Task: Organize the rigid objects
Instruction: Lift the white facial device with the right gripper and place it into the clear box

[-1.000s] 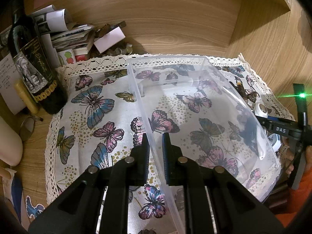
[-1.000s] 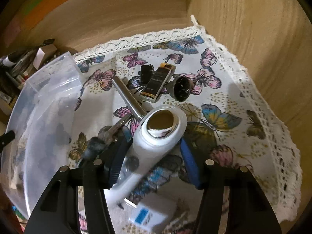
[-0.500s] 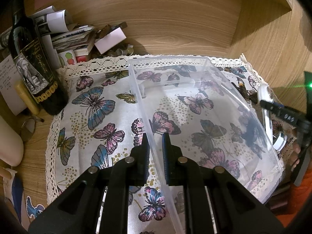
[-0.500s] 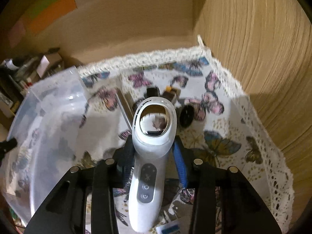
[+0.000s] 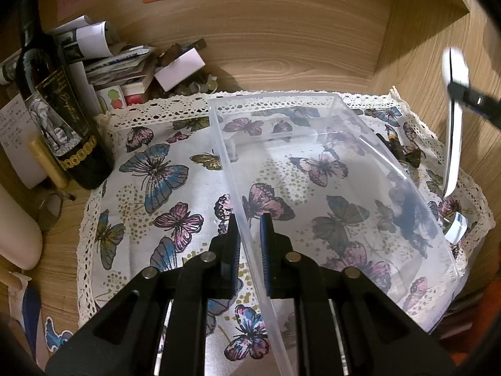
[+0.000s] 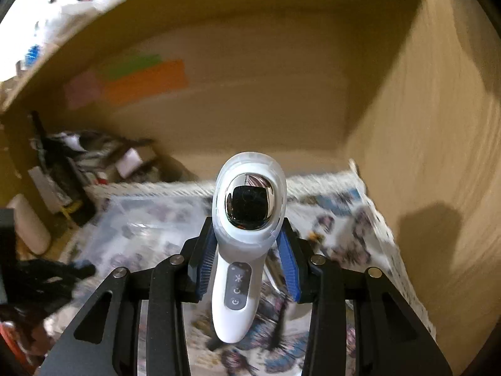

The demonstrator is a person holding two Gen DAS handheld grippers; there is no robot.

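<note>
My left gripper (image 5: 249,219) is shut on the near left wall of a clear plastic bin (image 5: 328,169) that rests empty on the butterfly cloth (image 5: 162,181). My right gripper (image 6: 247,244) is shut on a white handheld device (image 6: 241,269) with a chrome oval head and grey button strip, held high above the cloth. The device also shows, blurred, at the far right of the left wrist view (image 5: 454,109), above the bin's right side. The bin shows blurred in the right wrist view (image 6: 147,225).
A dark wine bottle (image 5: 59,116) and a pile of papers and boxes (image 5: 125,62) stand at the back left. Small dark items (image 5: 404,150) lie on the cloth right of the bin. Wooden walls (image 5: 422,47) close in the back and right.
My right gripper closed on the white device and lifted it from the cloth to well above the bin's right side. My left gripper kept its hold on the bin wall.
</note>
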